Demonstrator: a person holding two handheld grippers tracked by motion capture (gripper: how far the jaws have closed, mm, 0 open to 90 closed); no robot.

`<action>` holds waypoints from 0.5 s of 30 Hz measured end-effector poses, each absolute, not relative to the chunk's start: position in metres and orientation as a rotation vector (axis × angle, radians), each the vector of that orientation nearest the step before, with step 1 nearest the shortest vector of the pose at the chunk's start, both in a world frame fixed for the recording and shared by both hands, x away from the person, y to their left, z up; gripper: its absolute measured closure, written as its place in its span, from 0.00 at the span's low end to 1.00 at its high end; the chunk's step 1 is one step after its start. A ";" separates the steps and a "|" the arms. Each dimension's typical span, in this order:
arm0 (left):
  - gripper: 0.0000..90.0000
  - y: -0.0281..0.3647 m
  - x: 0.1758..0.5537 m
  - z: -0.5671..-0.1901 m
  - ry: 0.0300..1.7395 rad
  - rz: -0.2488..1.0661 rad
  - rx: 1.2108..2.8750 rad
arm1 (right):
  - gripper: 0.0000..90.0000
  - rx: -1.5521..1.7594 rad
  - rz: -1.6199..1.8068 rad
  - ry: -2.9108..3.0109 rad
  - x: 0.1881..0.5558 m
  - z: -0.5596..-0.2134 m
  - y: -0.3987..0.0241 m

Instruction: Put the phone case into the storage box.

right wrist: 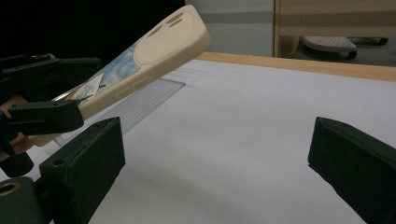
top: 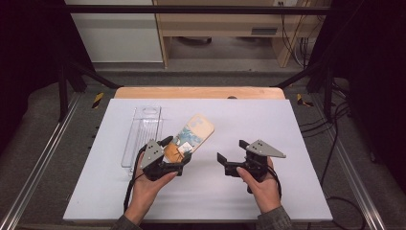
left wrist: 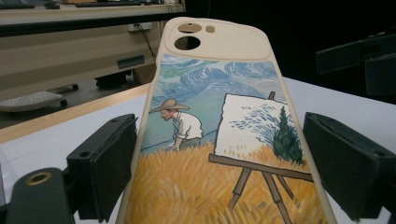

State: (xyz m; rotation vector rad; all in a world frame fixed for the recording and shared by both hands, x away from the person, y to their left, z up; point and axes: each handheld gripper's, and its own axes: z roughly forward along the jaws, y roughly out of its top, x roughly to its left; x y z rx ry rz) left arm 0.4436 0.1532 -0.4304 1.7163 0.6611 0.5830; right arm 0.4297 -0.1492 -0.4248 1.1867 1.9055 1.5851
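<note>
The right gripper (right wrist: 215,172) has its two black jaws spread wide apart over the bare white desk (right wrist: 243,126), with nothing between them. Beyond its left jaw, the left gripper (right wrist: 44,100) holds the lower end of a cream phone case (right wrist: 154,51), which rises at a slant clear of the desk, its camera holes at the raised far end and a painted picture on its face. Under the phone case a clear plastic box (right wrist: 147,100) lies flat on the desk, and past the desk's wooden far edge stands pale wooden furniture (right wrist: 336,23).

Cream painted phone case (left wrist: 219,140), tilted up, beside clear tray (top: 142,134)
</note>
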 end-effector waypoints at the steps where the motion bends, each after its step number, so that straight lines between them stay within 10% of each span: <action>1: 0.13 0.153 0.443 -0.430 0.657 0.584 1.716 | 0.04 1.186 1.587 1.907 0.430 -0.423 -0.148; 15: 0.13 0.150 0.440 -0.427 0.620 0.604 1.723 | 0.04 1.185 1.636 1.933 0.431 -0.409 -0.133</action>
